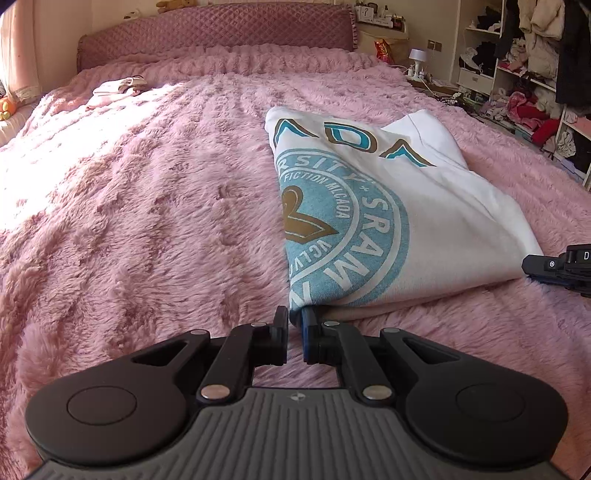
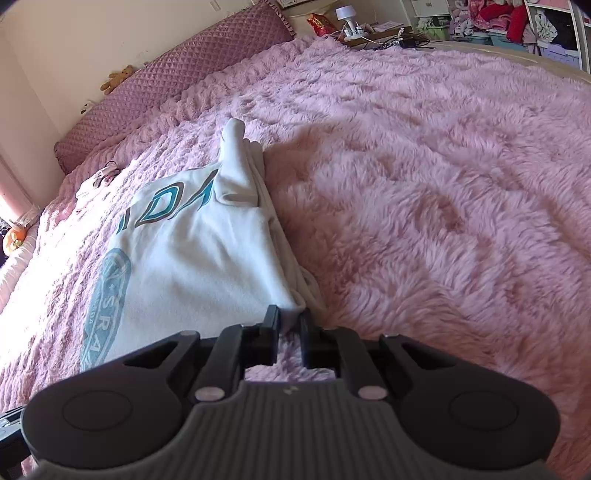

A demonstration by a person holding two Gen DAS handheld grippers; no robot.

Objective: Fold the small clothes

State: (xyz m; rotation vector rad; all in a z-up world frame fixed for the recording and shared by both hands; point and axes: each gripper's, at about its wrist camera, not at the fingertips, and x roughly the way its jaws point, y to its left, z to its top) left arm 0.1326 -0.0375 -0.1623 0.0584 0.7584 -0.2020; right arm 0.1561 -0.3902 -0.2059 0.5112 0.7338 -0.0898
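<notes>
Left wrist view: the left tongs (image 1: 294,320) are pressed together on the near corner of a white T-shirt (image 1: 424,221), pinching the cloth just where its blue round print (image 1: 347,236) reaches the edge. The shirt lies partly folded on a fluffy pink blanket (image 1: 147,221) that covers the bed, to the right of the middle, with large teal and brown letters across its far part. At the right edge of this view, the black tip of the right tongs (image 1: 554,267) sits at the shirt's other near corner. A small pale garment (image 1: 116,88) lies far off near the quilted pink headboard (image 1: 218,27). Open shelves (image 1: 524,74) crowded with clothes stand at the right, and a small white lamp (image 1: 419,61) sits beside the bed.

Right wrist view: the right tongs (image 2: 290,321) are closed on a bunched white corner of the same T-shirt (image 2: 207,251), with the fabric caught between the pads. From there the shirt stretches away to the left, its folded right edge stacked in layers against the blanket (image 2: 424,184). A sleeve (image 2: 236,155) is folded at the far end. A brown teddy bear (image 2: 118,78) sits on top of the headboard (image 2: 192,70).
</notes>
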